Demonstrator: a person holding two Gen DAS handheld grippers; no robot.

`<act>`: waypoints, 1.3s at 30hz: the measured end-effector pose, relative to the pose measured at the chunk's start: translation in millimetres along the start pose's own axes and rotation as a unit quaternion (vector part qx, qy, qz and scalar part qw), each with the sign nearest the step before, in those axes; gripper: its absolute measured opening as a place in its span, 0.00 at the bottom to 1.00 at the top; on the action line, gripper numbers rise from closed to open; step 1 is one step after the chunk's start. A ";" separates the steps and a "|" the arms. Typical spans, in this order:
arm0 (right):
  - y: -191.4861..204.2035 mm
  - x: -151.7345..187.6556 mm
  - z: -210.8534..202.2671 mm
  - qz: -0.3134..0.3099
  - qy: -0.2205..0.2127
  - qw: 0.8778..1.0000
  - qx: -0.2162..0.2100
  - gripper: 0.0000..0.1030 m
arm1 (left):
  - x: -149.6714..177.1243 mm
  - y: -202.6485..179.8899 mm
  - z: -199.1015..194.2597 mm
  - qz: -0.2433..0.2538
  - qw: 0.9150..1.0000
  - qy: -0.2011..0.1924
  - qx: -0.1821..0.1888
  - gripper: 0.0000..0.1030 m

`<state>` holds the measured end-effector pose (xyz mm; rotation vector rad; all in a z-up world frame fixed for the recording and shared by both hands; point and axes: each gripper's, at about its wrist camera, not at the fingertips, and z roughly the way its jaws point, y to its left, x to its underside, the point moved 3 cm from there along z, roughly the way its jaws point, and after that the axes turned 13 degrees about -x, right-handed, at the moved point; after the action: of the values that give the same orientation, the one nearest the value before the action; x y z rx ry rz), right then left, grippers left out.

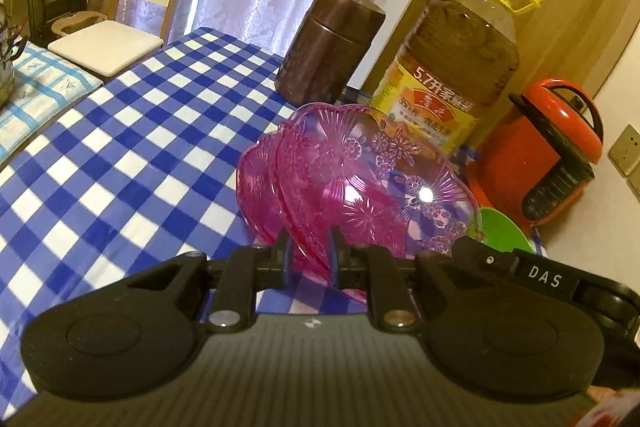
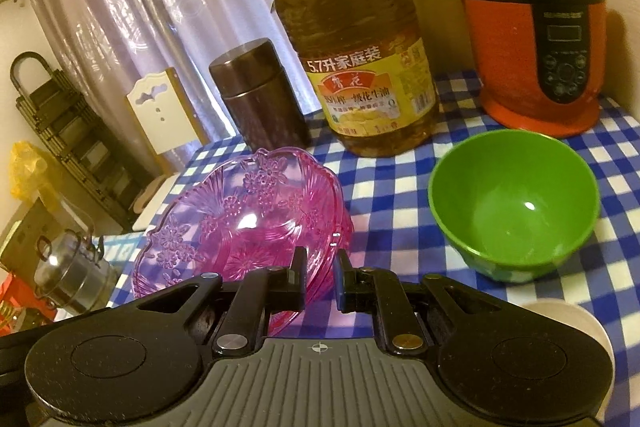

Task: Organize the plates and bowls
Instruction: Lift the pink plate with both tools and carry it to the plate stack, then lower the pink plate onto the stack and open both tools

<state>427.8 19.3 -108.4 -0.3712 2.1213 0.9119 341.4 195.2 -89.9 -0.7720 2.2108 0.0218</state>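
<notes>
**Pink dishes going up in both tongs, green bowl waiting**

Pink dishes point(image 1: 360, 179) being carried tilted above the checked tabletop point(image 1: 120, 155), apparently two nested together. Being clenched at one rim by the left tongs point(image 1: 310, 251) and at the opposite rim by the right tongs point(image 2: 320, 267), both nearly closed on the thin plastic. Sitting empty and untouched near the red cooker point(image 2: 532, 27): a green bowl point(image 2: 516, 203). Peeking in at the lower right edge: a pale rim, too cropped for identifying.

Looking early to midway: pink pieces gathered, green bowl awaiting sorting, final spot not showing.

Reading "5.7升家庭装" on the oil bottle point(image 2: 360, 67); "DAS" printed on the right tongs' body, seen by the left camera.
</notes>
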 end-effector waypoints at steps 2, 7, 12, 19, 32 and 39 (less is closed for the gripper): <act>-1.6 -3.6 8.8 -0.007 0.001 1.000 0.001 0.13 | -3.3 -1.6 7.9 0.001 1.000 0.000 -0.004 0.15; -6.5 -8.2 29.8 -0.017 0.008 1.000 0.006 0.13 | -7.4 -2.9 29.1 0.003 1.000 0.002 -0.019 0.15; -12.3 -10.1 48.7 -0.025 0.021 0.999 0.011 0.13 | -7.3 -3.6 46.1 0.006 0.999 0.008 -0.030 0.15; -19.6 -7.7 67.1 -0.033 0.036 0.999 0.019 0.13 | -10.6 -9.4 58.8 0.030 0.998 0.003 -0.049 0.15; -20.5 -1.3 83.7 -0.060 0.052 0.996 0.031 0.13 | -9.2 -11.0 74.3 0.055 0.996 0.009 -0.066 0.16; -22.1 -0.6 88.4 -0.065 0.055 0.996 0.034 0.14 | -8.0 -12.0 78.4 0.061 0.996 0.008 -0.068 0.16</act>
<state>488.1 66.9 -157.3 -0.5286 2.1933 0.7567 404.6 209.3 -136.4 -0.7108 2.2874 0.2299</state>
